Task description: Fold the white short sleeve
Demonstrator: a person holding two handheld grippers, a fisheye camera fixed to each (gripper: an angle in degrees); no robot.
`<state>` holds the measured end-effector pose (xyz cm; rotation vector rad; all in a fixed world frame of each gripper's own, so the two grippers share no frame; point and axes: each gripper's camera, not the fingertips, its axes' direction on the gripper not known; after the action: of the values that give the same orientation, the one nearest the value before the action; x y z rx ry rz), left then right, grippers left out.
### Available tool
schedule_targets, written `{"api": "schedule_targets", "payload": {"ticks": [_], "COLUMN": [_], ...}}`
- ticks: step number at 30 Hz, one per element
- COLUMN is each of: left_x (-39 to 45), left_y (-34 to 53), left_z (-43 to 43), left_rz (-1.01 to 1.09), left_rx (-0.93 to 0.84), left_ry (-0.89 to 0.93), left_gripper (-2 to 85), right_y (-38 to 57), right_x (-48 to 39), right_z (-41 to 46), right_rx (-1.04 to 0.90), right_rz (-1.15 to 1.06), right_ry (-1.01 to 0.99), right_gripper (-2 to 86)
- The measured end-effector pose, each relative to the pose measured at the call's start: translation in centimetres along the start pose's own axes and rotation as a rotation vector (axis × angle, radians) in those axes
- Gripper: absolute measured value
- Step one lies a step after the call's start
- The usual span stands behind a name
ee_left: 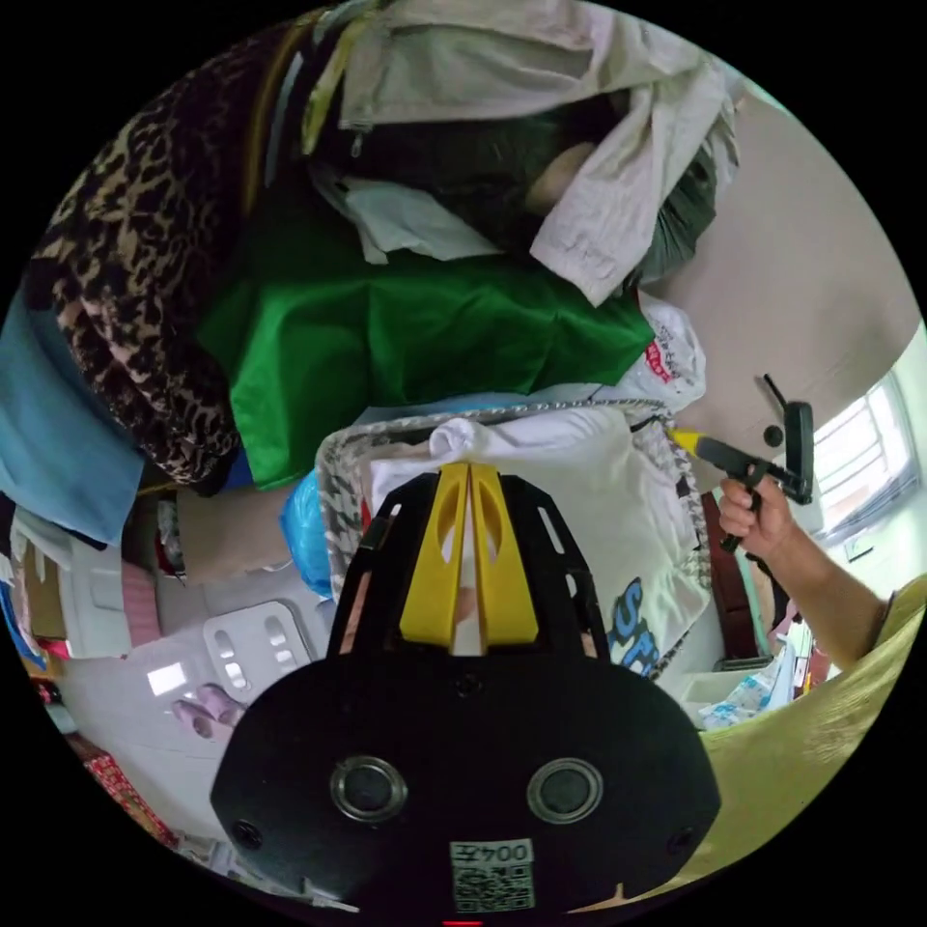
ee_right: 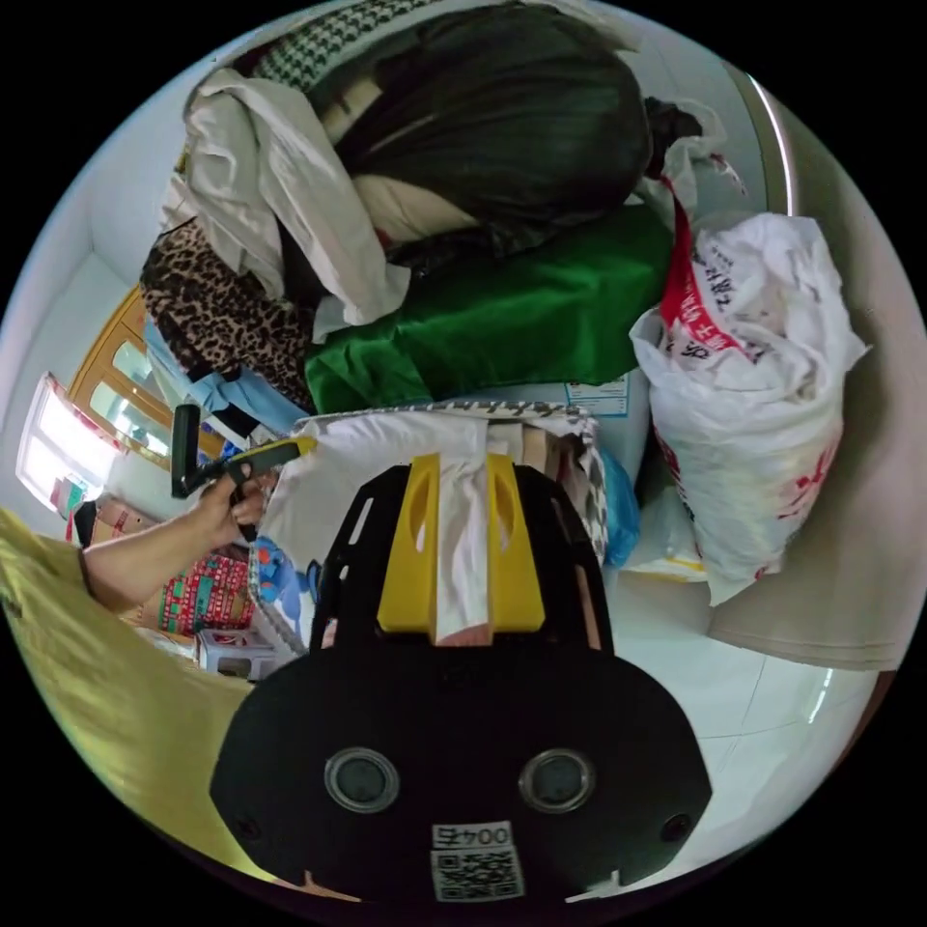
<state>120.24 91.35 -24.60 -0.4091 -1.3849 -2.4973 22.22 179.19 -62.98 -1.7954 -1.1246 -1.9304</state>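
My left gripper [ee_left: 469, 473] pinches a bunched edge of the white short sleeve shirt [ee_left: 589, 502] with its yellow jaws closed tight. My right gripper [ee_right: 463, 463] bites another part of the shirt [ee_right: 367, 463], with a strip of cloth squeezed between its jaws. The shirt hangs stretched between both grippers, in front of a green cloth [ee_left: 406, 328] and a white plastic bag [ee_right: 763, 386].

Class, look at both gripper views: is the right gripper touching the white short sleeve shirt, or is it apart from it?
Touching. In the right gripper view, the right gripper has both yellow jaws pressed on a bunched strip of the white short sleeve shirt.
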Motion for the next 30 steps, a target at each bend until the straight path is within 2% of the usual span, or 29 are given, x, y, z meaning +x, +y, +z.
{"api": "schedule_targets", "payload": {"ticks": [3, 7, 12, 13, 17, 22, 26, 30], "left_x": [0.8, 3.6, 6.7, 7.3, 9.4, 11.4, 13.3, 15.3], "left_y": [-0.8, 1.2, 3.7, 3.6, 1.9, 1.0, 0.4, -0.1], "left_z": [-2.6, -3.4, 0.5, 2.0, 5.2, 6.6, 8.0, 9.2], "left_rz": [0.033, 0.143, 0.211, 0.235, 0.305, 0.372, 0.418, 0.489], "left_rx": [0.016, -0.125, -0.307, -0.340, -0.390, -0.366, -0.354, -0.354], "left_ry": [0.036, 0.074, 0.045, -0.010, -0.058, -0.066, -0.064, -0.103], "left_gripper": [0.3, 0.3, 0.4, 0.3, 0.4, 0.5, 0.5, 0.5], "right_y": [3.8, 10.1, 14.0, 14.4, 15.6, 17.5, 20.1, 22.3], "right_x": [-2.0, -6.0, -9.2, -9.7, -11.5, -14.5, -16.1, -18.8], "right_z": [-4.1, -6.4, -5.2, -4.5, -2.7, -5.2, -9.0, -13.2], "right_rx": [-0.029, -0.134, -0.229, -0.263, -0.355, -0.352, -0.309, -0.291], "right_rz": [-0.032, -0.046, -0.012, -0.003, 0.022, 0.067, 0.226, 0.286], "right_ry": [0.022, 0.075, 0.162, 0.195, 0.294, 0.314, 0.223, 0.206], "right_gripper": [8.0, 8.0, 7.5, 7.5, 7.1, 7.2, 7.8, 6.3]}}
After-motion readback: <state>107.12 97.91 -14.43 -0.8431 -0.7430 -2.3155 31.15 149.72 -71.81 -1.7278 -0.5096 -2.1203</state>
